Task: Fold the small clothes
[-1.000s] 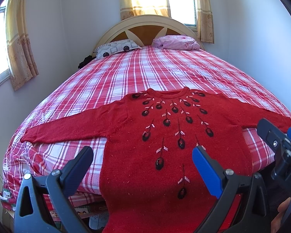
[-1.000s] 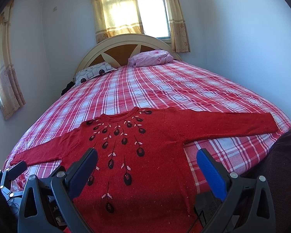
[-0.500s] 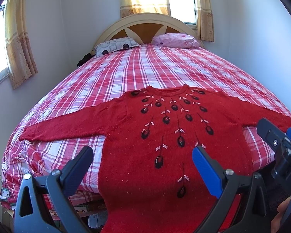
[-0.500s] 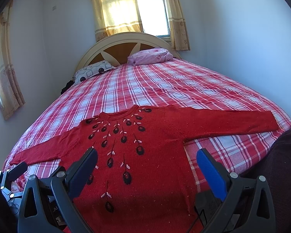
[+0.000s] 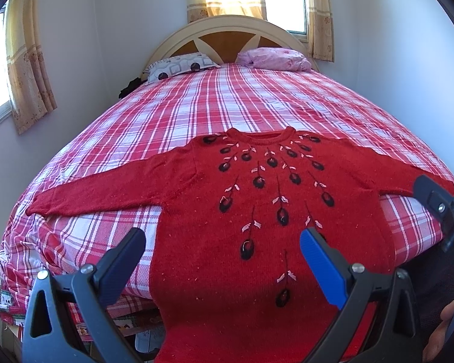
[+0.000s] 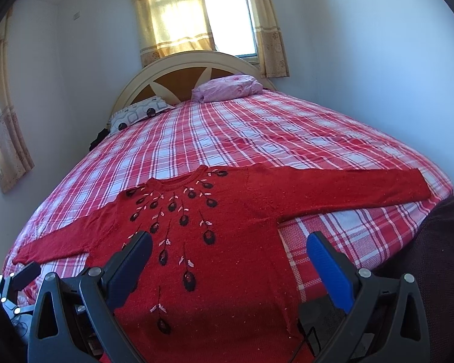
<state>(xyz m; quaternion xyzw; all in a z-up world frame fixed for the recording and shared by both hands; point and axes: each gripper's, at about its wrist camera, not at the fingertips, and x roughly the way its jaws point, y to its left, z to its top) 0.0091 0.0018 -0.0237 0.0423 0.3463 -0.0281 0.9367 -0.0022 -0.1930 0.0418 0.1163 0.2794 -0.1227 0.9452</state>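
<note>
Two grippers hung above the foot of the bed, each pointed forward along the mattress toward the headboard [image 5: 227, 34]. The left gripper [image 5: 221, 243] had its jaws spread wide, nothing between them, and was poised over the lower left part of the red sweater [image 5: 266, 211]. The right gripper [image 6: 228, 246] was likewise released and empty, over the sweater's lower right side. In the left wrist view the right gripper's dark frame showed at the right edge, with part of a hand [image 5: 442, 337] below it.

The sweater lay face up and flat on the red plaid bedspread [image 5: 242, 103], neckline toward the headboard, both sleeves stretched straight out to the sides. Dark embroidered buds with pale leaves fanned down from its collar. Its hem reached the foot edge of the bed and hung over it.

A patterned white pillow [image 5: 178, 66] and a pink pillow [image 5: 272, 59] rested against the headboard, well apart from the sweater. Yellow curtains [image 6: 172, 15] framed the window behind. A dark bulky shape [image 6: 439, 257] rose at the bed's right corner; what it was could not be told.
</note>
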